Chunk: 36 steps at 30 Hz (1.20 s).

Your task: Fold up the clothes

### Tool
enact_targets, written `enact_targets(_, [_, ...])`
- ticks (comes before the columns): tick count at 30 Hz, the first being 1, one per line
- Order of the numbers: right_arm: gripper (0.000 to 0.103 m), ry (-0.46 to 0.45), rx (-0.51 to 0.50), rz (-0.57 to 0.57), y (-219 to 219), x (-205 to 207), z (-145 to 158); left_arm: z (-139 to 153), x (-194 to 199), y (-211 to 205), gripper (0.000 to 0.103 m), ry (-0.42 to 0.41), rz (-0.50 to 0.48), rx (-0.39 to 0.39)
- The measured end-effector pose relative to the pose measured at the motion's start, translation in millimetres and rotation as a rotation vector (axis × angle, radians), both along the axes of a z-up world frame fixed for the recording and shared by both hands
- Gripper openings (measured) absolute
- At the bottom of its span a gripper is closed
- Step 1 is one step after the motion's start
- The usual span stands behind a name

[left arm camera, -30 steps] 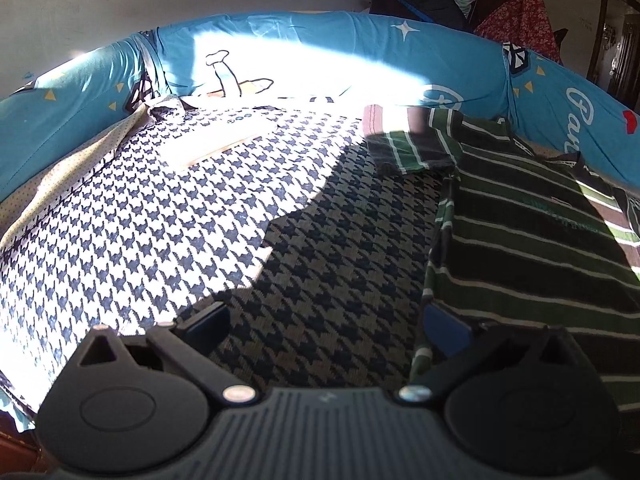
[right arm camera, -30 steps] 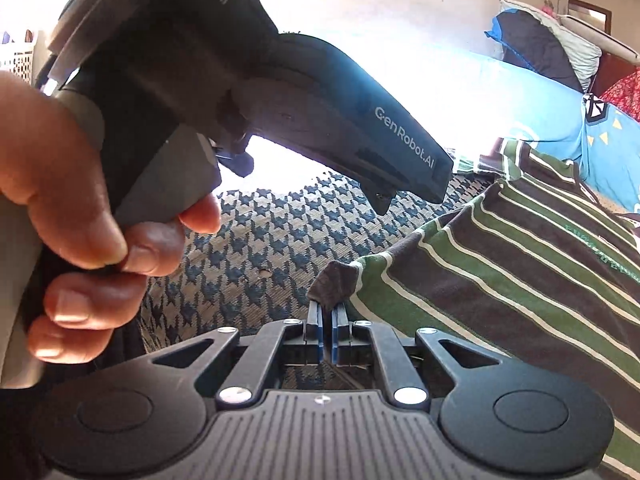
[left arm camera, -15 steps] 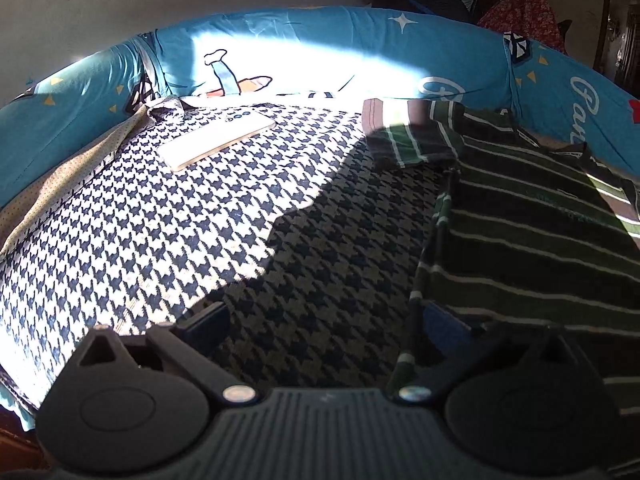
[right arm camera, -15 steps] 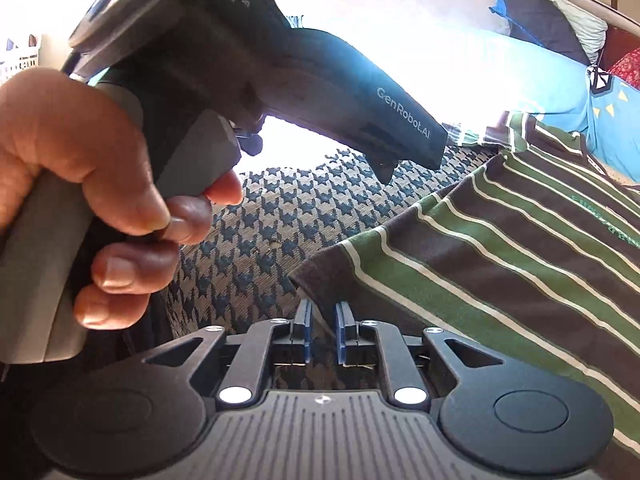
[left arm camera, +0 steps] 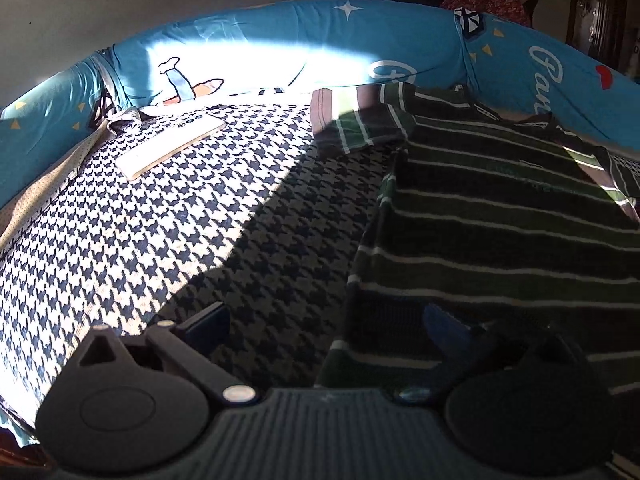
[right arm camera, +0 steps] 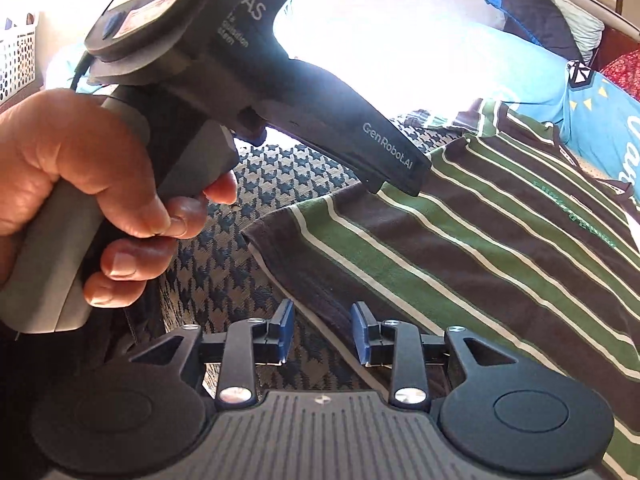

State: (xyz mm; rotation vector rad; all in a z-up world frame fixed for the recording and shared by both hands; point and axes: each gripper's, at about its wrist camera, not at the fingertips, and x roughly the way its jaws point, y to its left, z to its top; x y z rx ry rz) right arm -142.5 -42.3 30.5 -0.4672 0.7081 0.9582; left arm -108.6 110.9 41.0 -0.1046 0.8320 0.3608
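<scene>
Right tool (right arm camera: pixel 322 334): parted since a second ago, hem corner of striped shirt (right arm camera: pixel 460 248) released flat on bed (right arm camera: pixel 280 176); left tool (left arm camera: pixel 326 322): wide apart, empty; corner placement judged complete.

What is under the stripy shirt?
The stripy shirt lies on a houndstooth bedspread, which shows beside it. Anything else beneath the shirt is covered and cannot be seen.

Left hand-held gripper (left arm camera: pixel 324 324) spread wide, straddling striped shirt (left arm camera: pixel 500 216) edge on houndstooth sheet (left arm camera: pixel 160 220); phone (left arm camera: pixel 172 148) beyond.
</scene>
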Motion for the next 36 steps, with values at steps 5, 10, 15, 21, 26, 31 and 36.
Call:
enact_targets(5, [0.031, -0.009, -0.021, 0.03, -7.5, 7.8, 6.4, -4.2, 6.9, -9.8, 0.103, 0.011, -0.028, 0.003])
enact_targets(10, [0.037, -0.012, -0.013, 0.011, -18.9, 28.9, 15.1, -5.2, 18.4, -18.0, 0.103, 0.032, -0.034, -0.018])
enact_targets(15, [0.039, -0.006, 0.021, -0.076, -33.2, 65.8, 23.5, -3.7, 36.4, -33.4, 0.103, 0.047, -0.072, 0.016])
enact_targets(21, [0.04, -0.009, 0.042, -0.216, -46.0, 113.3, 26.6, 1.0, 67.5, -49.3, 0.103, 0.052, -0.12, 0.04])
enact_targets(26, [0.041, -0.005, 0.062, -0.306, -55.5, 145.4, 29.7, 4.0, 97.2, -54.4, 0.103, 0.051, -0.127, 0.034])
enact_targets(31, [0.042, 0.013, 0.063, -0.373, -61.7, 170.8, 28.5, 5.5, 126.4, -59.2, 0.103, 0.054, -0.132, 0.025])
enact_targets(36, [0.043, 0.005, 0.042, -0.422, -58.4, 190.7, 23.6, 6.1, 152.9, -65.3, 0.103, 0.058, -0.135, 0.018])
